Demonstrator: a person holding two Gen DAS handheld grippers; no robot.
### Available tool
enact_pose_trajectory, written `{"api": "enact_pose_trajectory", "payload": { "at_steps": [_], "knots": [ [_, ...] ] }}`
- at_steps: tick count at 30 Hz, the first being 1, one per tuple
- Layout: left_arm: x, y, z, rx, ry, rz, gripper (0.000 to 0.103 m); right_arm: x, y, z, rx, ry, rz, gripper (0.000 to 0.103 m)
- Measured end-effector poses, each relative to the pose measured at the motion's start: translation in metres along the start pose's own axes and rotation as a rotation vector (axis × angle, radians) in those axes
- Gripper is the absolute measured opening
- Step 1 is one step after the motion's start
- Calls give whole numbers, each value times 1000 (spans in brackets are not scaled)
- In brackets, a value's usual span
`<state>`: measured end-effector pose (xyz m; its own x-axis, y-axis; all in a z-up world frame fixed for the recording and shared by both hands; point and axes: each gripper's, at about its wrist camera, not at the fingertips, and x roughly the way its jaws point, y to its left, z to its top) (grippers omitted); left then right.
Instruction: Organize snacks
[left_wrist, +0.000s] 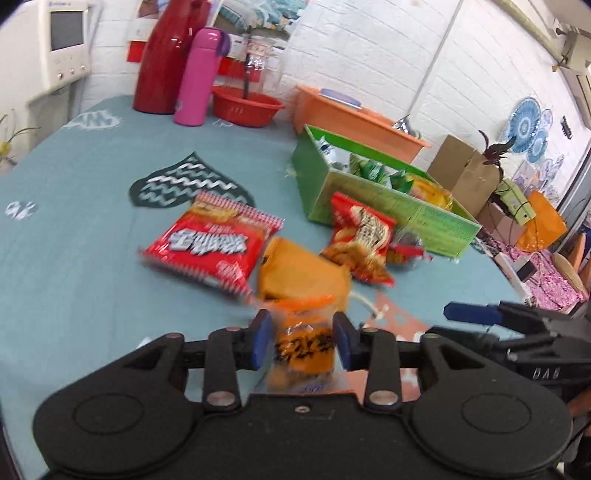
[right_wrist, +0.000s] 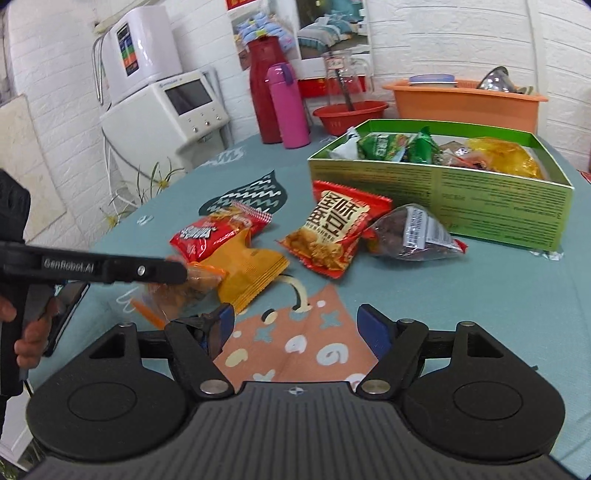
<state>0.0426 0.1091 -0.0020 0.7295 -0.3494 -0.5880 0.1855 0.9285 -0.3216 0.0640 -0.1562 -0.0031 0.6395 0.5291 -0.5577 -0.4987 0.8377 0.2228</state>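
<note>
Crinkly clear packet (left_wrist: 303, 347) with orange print and lumpy contents, low on the teal-clothed desk (left_wrist: 74, 258), between the left gripper's (left_wrist: 301, 341) blue-padded fingers (left_wrist: 263, 338); half open, pads beside the film, contact unclear. Glossy orange pouch (left_wrist: 301, 275) at twelve o'clock from it, flat red foil bag (left_wrist: 212, 242) at eleven, green cardboard box (left_wrist: 388, 206) at one. Right gripper (right_wrist: 301, 328): fingers (right_wrist: 373, 328) wide apart, holding nothing, over the patterned cloth.
</note>
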Motion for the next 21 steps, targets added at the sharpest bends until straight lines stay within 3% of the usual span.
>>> {"api": "enact_pose_trajectory", "payload": {
  "at_steps": [1, 3, 9, 14, 16, 17, 18, 21],
  "knots": [
    [-2, 1, -3, -2, 0, 9, 87, 2, 2, 0, -6, 4, 6, 103],
    [-8, 1, -7, -8, -10, 11, 98, 5, 7, 0, -15, 13, 31, 103],
    [-11, 21, -9, -133, 8, -104, 98, 13, 44, -11, -120, 53, 157, 103],
    [-7, 28, -8, -165, 22, -128, 97, 37, 69, -8, -185, 75, 200, 96],
    [-1, 31, -9, -176, 34, -135, 92, 48, 72, -5, -175, 84, 218, 95],
    [3, 33, -10, -179, 53, -138, 84, 53, 74, -4, -175, 84, 221, 91],
    [7, 33, -12, -177, 68, -151, 80, 58, 76, -5, -177, 87, 221, 67],
    [3, 27, -11, -149, 40, -142, 72, 59, 77, -5, -182, 83, 233, 58]
  ]
}}
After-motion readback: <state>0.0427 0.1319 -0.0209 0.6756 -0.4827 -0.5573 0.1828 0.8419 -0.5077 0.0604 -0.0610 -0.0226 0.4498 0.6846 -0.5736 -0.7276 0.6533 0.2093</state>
